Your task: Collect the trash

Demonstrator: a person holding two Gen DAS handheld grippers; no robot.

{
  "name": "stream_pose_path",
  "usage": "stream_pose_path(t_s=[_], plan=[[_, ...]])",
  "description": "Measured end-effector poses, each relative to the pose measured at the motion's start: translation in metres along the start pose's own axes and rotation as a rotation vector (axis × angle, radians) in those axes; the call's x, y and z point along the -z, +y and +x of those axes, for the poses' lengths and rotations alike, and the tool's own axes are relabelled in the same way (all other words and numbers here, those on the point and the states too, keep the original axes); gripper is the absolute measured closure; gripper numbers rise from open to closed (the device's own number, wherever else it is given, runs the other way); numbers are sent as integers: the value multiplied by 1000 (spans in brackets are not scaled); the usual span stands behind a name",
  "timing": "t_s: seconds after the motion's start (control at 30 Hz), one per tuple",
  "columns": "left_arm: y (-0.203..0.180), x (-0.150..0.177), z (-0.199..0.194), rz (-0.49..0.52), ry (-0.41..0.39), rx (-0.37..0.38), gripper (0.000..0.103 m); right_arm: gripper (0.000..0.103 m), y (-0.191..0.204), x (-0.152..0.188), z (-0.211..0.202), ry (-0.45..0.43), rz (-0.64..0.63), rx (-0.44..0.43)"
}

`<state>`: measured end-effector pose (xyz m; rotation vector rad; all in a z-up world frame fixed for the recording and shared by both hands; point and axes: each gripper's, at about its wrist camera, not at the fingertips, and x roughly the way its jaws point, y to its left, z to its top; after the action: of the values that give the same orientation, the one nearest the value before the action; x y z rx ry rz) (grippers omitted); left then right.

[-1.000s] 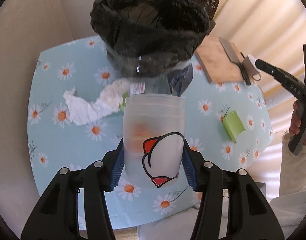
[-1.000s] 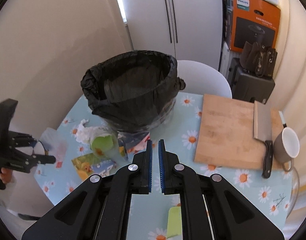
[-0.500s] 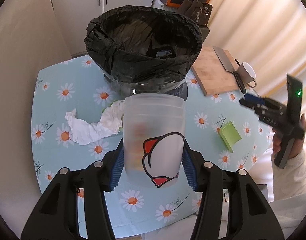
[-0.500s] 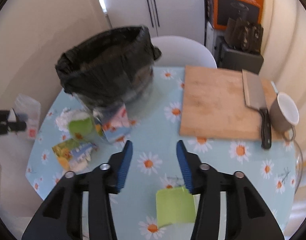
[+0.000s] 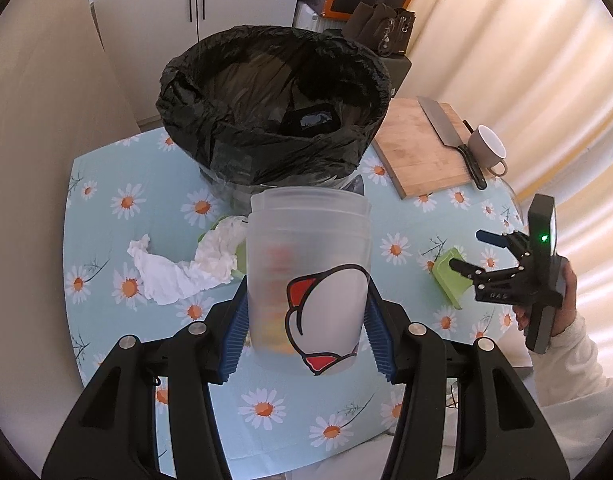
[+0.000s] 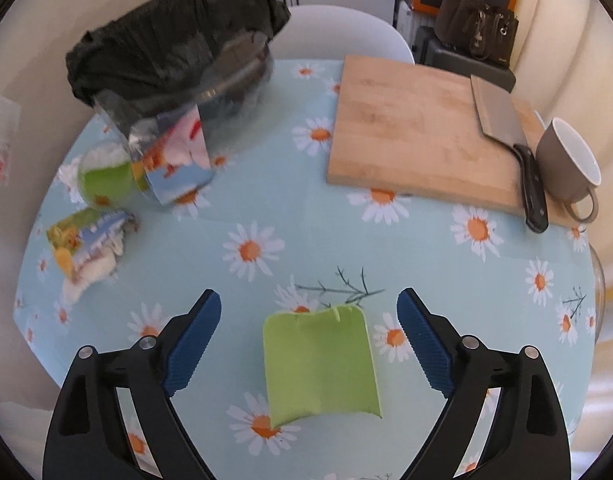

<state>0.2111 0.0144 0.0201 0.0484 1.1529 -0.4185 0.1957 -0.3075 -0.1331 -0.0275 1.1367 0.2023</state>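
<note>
You hold a frosted plastic cup (image 5: 308, 280) with a red-and-white cartoon print upright, in front of the black-lined trash bin (image 5: 274, 108). A crumpled white tissue (image 5: 182, 264) lies left of the bin's base. A flat green wrapper (image 6: 320, 364) lies well apart from the bin, near the table's front edge.

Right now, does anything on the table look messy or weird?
Yes. A crumpled white tissue, a torn snack wrapper and a green packet lie loose on the flowery tablecloth instead of in the black-lined bin.
</note>
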Motion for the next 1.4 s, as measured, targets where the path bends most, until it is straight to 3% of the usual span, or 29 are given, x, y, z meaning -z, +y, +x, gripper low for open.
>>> stream_pose_path(t_s=[0.6, 0.67, 0.7, 0.77, 1.07, 1.4], plan=[[-10, -6, 1, 12, 13, -15, 49, 16, -13, 26, 44, 119, -6, 18], [-10, -6, 1, 6, 15, -10, 49, 22, -14, 27, 44, 124, -3, 0], [-10, -6, 1, 9, 16, -12, 49, 35, -14, 27, 46, 133, 2, -17], [-8, -7, 2, 11, 19, -19, 49, 38, -13, 27, 47, 145, 7, -24], [-4, -10, 7, 9, 20, -2, 49, 40, 2, 20, 30, 119, -48, -22], [4, -20, 9, 22, 11, -24, 49, 40, 24, -25, -12, 8, -117, -21]])
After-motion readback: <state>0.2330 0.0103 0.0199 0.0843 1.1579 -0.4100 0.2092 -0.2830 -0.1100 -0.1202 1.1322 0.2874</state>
